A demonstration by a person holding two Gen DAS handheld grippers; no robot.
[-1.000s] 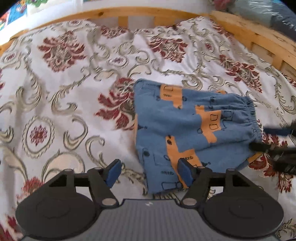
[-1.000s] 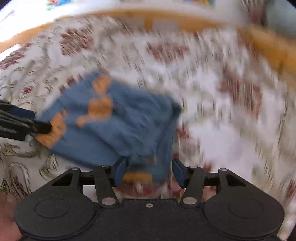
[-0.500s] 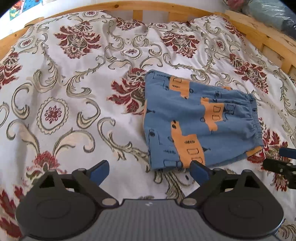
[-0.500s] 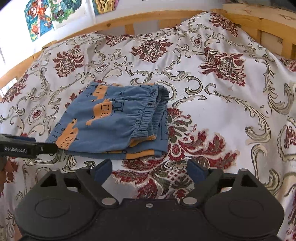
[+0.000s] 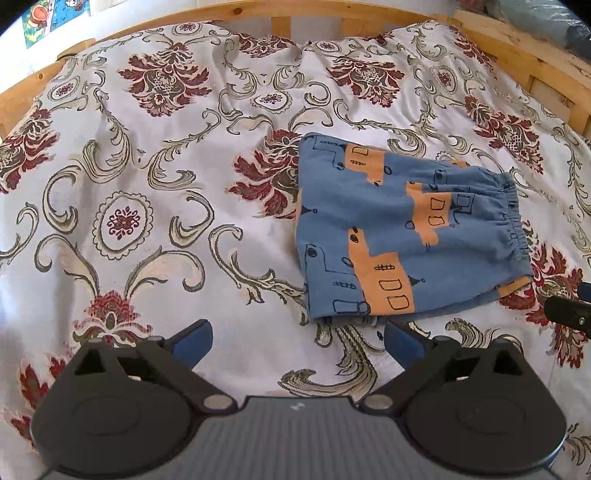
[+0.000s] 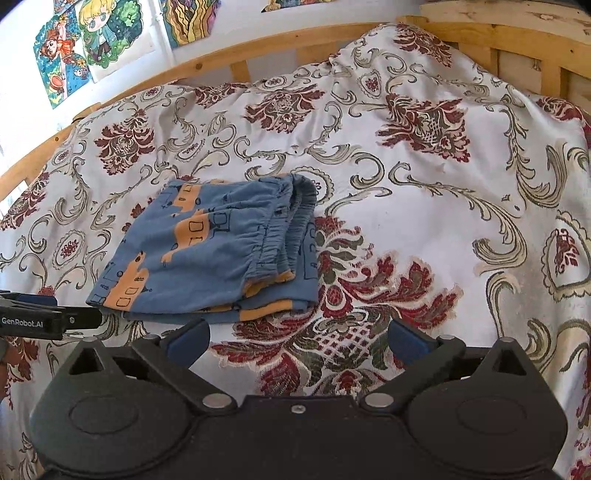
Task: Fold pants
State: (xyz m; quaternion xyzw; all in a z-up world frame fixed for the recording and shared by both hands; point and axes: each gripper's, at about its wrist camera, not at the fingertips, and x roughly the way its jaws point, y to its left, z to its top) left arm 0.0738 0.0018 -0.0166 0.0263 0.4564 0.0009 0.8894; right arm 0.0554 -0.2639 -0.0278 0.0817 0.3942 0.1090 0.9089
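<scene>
Blue pants with orange print (image 5: 402, 236) lie folded into a compact rectangle on the bed, elastic waistband to the right. They also show in the right wrist view (image 6: 218, 251), waistband layers stacked at their right edge. My left gripper (image 5: 297, 341) is open and empty, just short of the pants' near edge. My right gripper (image 6: 299, 341) is open and empty, a little short of the pants' near right corner. Each gripper's tip shows in the other's view: the right one (image 5: 569, 312), the left one (image 6: 48, 319).
A white bedspread with red and olive floral pattern (image 5: 155, 206) covers the bed. A wooden bed rail (image 5: 295, 11) runs along the far side and the right. Cartoon posters (image 6: 88, 40) hang on the wall behind.
Both grippers opened wide and drew back from the pants, which now lie released and folded on the bed. The right wrist view went from blurred to steady.
</scene>
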